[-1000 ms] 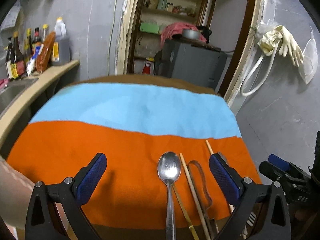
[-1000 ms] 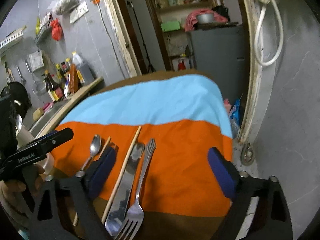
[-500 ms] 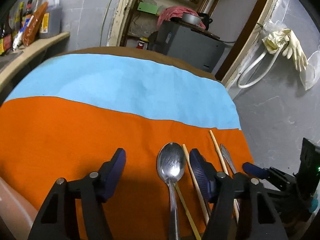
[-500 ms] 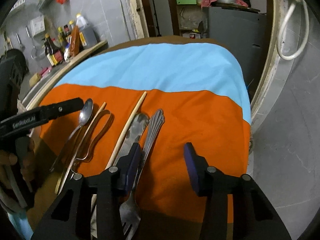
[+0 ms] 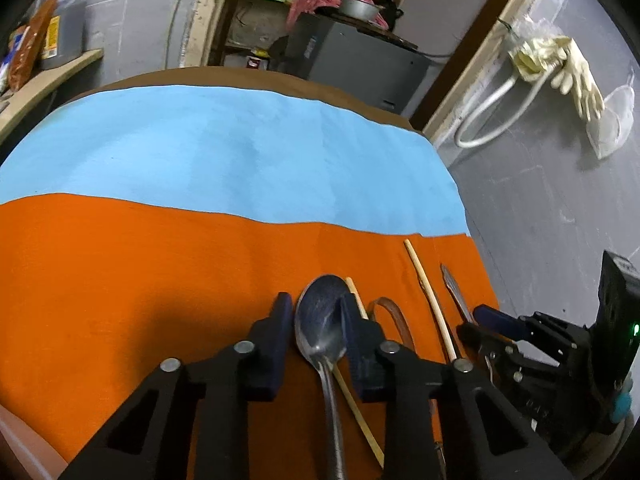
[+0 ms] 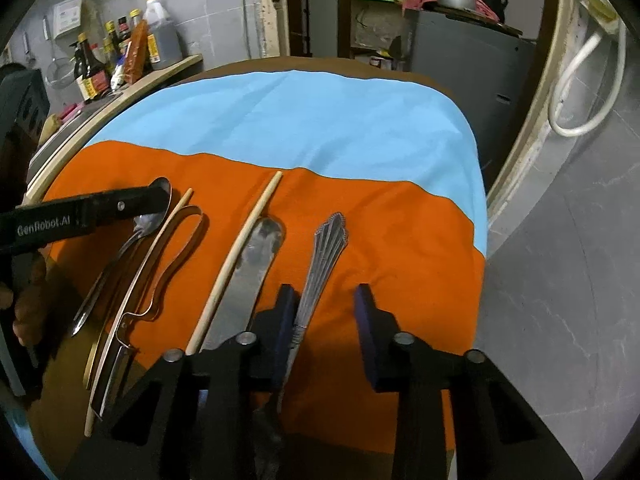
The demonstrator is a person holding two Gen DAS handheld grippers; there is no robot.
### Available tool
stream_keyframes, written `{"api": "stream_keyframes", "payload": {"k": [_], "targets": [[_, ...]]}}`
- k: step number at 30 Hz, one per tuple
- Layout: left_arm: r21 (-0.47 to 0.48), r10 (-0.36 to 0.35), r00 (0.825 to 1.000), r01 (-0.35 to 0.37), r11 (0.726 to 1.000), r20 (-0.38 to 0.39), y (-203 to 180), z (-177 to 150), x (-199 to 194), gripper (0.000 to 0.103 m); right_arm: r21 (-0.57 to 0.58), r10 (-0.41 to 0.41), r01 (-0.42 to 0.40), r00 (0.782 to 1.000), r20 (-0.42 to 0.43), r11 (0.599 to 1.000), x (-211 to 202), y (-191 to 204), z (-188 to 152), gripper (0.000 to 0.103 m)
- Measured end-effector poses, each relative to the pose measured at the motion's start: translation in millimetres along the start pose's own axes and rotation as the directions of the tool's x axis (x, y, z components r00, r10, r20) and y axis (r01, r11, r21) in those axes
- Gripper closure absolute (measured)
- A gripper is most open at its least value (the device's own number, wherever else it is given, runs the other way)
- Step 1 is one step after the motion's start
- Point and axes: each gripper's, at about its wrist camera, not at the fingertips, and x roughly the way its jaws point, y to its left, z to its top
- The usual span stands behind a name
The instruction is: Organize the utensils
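Note:
A row of utensils lies on the orange cloth (image 6: 400,248): a metal spoon (image 5: 320,320), two wooden chopsticks (image 6: 236,252), a peeler (image 6: 160,264), a table knife (image 6: 248,276) and a fork (image 6: 320,256) with its ornate handle pointing away. My left gripper (image 5: 314,312) is low on the cloth with its jaws narrowed around the spoon's bowl, a small gap on the left side. My right gripper (image 6: 326,300) is partly open; its left pad is against the fork's handle, and its right pad stands apart.
The cloth is light blue (image 5: 224,152) at the far half and covers a round brown table. A counter with bottles (image 6: 120,56) stands at the left, a grey cabinet (image 6: 468,68) behind, and a wall with a hose (image 6: 576,80) close on the right.
Both grippers have moved forward and down to the cloth and narrowed their jaws, the left around the spoon's bowl, the right beside the fork's handle.

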Motion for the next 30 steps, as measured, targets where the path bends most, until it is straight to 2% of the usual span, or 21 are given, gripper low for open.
{"api": "stream_keyframes", "payload": {"k": [4, 7, 11, 22, 30], "targets": [[-0.022, 0.001, 1.000, -0.001, 1.000, -0.006, 4, -1, -3, 0.091, 0.073, 0.042, -0.041, 0.999, -0.014, 0.996, -1, -15, -2, 0.091], [-0.050, -0.005, 1.000, 0.004, 0.999, -0.013, 6, -4, -6, 0.094, 0.151, 0.098, -0.094, 0.995, -0.018, 0.984, 0, -26, -6, 0.093], [-0.048, 0.002, 1.000, -0.003, 0.999, -0.014, 5, -9, -12, 0.097, 0.197, 0.155, -0.148, 0.988, -0.020, 0.969, -2, -29, -13, 0.095], [-0.060, -0.001, 1.000, 0.001, 0.998, -0.001, -1, -20, -27, 0.099, 0.190, 0.153, -0.148, 0.988, -0.014, 0.971, -10, -25, -20, 0.096], [-0.049, 0.014, 0.998, -0.011, 0.999, 0.056, -12, -35, -49, 0.099, 0.194, 0.154, -0.156, 0.988, 0.022, 0.969, -24, -28, -22, 0.096]]}}
